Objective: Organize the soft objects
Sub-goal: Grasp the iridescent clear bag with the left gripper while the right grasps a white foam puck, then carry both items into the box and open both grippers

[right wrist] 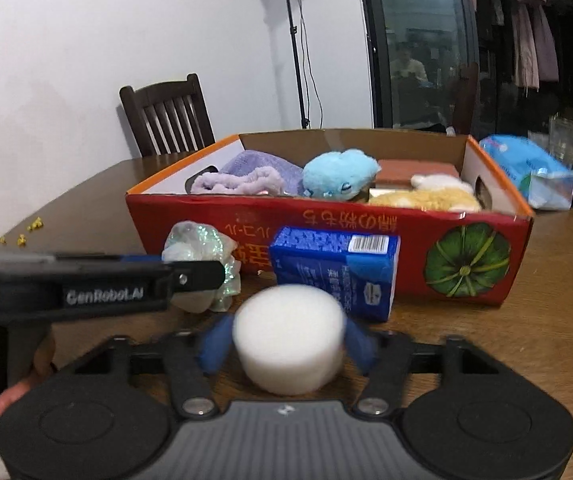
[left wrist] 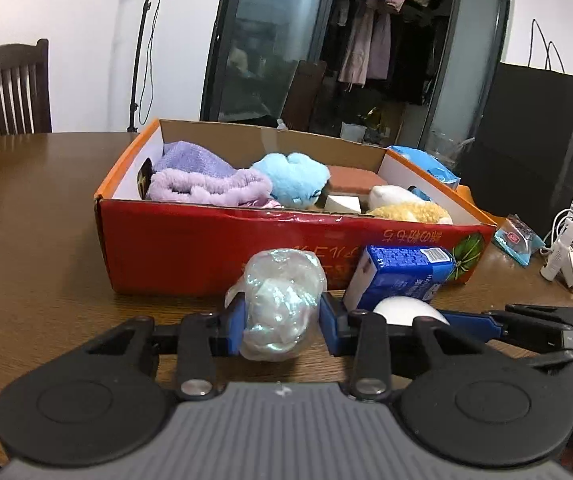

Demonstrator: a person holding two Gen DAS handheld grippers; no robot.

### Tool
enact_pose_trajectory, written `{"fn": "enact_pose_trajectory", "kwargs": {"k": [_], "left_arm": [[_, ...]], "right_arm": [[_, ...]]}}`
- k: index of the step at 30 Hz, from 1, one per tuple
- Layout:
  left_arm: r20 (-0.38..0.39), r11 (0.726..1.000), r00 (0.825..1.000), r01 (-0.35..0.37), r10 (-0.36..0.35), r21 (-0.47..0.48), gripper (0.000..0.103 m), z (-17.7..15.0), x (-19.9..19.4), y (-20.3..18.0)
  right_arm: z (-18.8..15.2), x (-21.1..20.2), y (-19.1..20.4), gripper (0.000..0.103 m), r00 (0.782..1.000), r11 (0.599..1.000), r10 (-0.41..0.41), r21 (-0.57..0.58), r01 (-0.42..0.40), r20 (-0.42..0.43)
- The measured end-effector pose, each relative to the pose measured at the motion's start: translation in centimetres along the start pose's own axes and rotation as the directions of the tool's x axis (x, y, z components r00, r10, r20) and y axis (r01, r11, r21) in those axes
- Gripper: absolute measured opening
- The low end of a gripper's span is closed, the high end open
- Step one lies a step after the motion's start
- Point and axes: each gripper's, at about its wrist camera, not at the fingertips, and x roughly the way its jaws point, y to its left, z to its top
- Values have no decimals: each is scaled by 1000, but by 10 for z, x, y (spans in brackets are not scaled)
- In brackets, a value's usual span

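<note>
My left gripper (left wrist: 280,316) is shut on a crumpled pearly plastic bag (left wrist: 278,304), just in front of the red cardboard box (left wrist: 206,248). My right gripper (right wrist: 288,346) is shut on a white round sponge (right wrist: 288,344); the sponge also shows in the left wrist view (left wrist: 406,310). The bag shows in the right wrist view (right wrist: 202,248), with the left gripper's side (right wrist: 98,284) across it. A blue tissue pack (right wrist: 338,268) stands against the box front. The box (right wrist: 366,240) holds a purple towel (left wrist: 202,176), a blue plush (left wrist: 290,178), a cream plush (left wrist: 410,208) and a brown block (left wrist: 354,178).
The brown wooden table (left wrist: 34,240) carries a blue wipes pack (right wrist: 526,172) behind the box, a small packet (left wrist: 516,238) and white cables (left wrist: 566,248) at the right. Yellow crumbs (right wrist: 34,225) lie at the left. A dark chair (right wrist: 166,116) stands behind.
</note>
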Motion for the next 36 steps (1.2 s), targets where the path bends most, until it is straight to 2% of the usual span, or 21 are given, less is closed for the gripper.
{"fn": "enact_pose_trajectory", "kwargs": {"k": [8,12,15,16,18,21,24,27,30,36], "left_arm": [[0,1000,1000,1,-1,6,36,-1,1,-3],[-12,999,999,33,-34,-12,36,-2,2,0],[-7,999,1000,7,-7,-39,34,0,-4,2],[0,998,1000,-10,10,-54,33,0,-13,1],[27,995,1000,15,-13,-95,33,-6,-39,0],[40,989,999,40,-35,-143,33,-26,-84,-8],[60,990,996,66,-59,-121,34,-46,-127,-22],[90,995,994,74,-68,-72,34,-50,-155,-36],[127,994,988,91,-84,-52,34,-48,-168,-45],[133,994,987,94,-87,-50,34,-47,-170,-52]], "right_arm": [[-1,-2,-6,54,1000,999,15,32,-15,10],[-1,-2,-3,54,1000,1000,8,16,-8,11],[-3,-8,-1,53,1000,1000,-9,7,8,26],[-3,-13,1,53,999,1000,-24,5,24,33],[-8,-32,5,53,997,999,-33,11,33,62],[-23,-66,9,53,997,998,-2,58,-3,83],[-44,-103,17,53,995,998,-11,64,4,96],[-57,-133,23,53,993,997,-6,76,-3,116],[-59,-151,29,54,989,998,-5,64,-5,148],[-58,-166,31,53,984,999,1,51,-10,180]]}}
